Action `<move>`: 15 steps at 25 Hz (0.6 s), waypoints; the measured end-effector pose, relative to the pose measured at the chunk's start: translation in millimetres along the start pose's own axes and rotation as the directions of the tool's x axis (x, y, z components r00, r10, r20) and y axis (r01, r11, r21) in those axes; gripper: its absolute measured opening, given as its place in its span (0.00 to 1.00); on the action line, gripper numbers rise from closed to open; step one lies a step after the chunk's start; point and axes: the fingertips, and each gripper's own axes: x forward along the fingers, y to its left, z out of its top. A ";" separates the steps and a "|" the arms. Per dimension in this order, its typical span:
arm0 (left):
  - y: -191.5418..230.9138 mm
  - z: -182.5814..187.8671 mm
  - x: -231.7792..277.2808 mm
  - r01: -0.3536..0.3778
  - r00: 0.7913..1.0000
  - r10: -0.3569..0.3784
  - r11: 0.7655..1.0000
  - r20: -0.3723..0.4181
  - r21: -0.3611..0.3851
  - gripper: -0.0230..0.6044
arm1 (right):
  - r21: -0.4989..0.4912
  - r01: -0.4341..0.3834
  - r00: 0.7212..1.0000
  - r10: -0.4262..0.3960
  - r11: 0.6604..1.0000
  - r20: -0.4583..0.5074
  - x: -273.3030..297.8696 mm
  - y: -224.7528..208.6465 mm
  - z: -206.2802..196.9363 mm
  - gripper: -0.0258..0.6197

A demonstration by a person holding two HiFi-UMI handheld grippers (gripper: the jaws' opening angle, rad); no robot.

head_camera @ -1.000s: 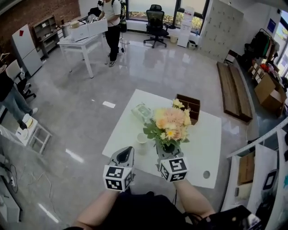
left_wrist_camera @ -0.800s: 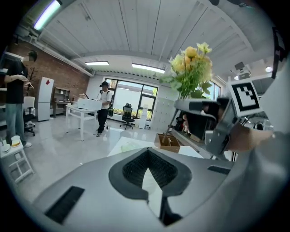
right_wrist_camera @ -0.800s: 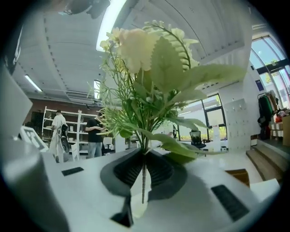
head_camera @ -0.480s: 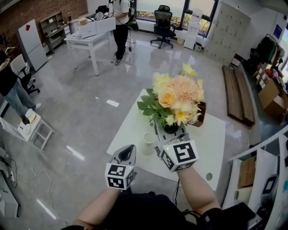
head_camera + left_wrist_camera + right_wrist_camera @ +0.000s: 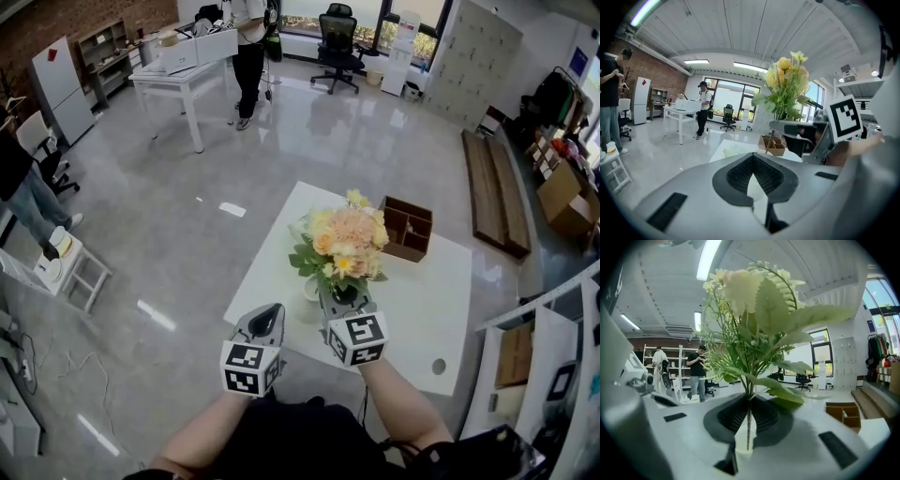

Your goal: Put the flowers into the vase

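Note:
The flowers [image 5: 342,246] are a bunch of yellow and peach blooms with green leaves. My right gripper [image 5: 343,302] is shut on their thin stem and holds them upright over the near part of the white table [image 5: 422,300]. In the right gripper view the stem [image 5: 749,420] is pinched between the pads and the blooms [image 5: 754,301] fill the frame. A small white cup-like vessel [image 5: 308,289] stands on the table, half hidden behind the leaves. My left gripper [image 5: 264,323] hangs shut and empty to the left, off the table's near edge. The left gripper view shows its jaws [image 5: 752,157] closed, with the flowers [image 5: 785,79] at the right.
A brown wooden box [image 5: 406,228] with compartments sits at the table's far side. A pale clear object [image 5: 736,150] lies on the table's left part. People stand by a far white table [image 5: 173,80] and at the left edge [image 5: 23,202]. Benches [image 5: 492,192] line the right.
The right gripper lifted the flowers high and close to the head camera, then brought them back down over the table. The left gripper has barely shifted.

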 end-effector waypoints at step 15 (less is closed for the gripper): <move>14.1 -3.2 0.1 0.002 1.000 -0.002 0.999 -0.011 -0.034 0.05 | -0.007 -0.015 0.945 0.012 1.000 -0.327 19.7 8.7 -84.6 0.09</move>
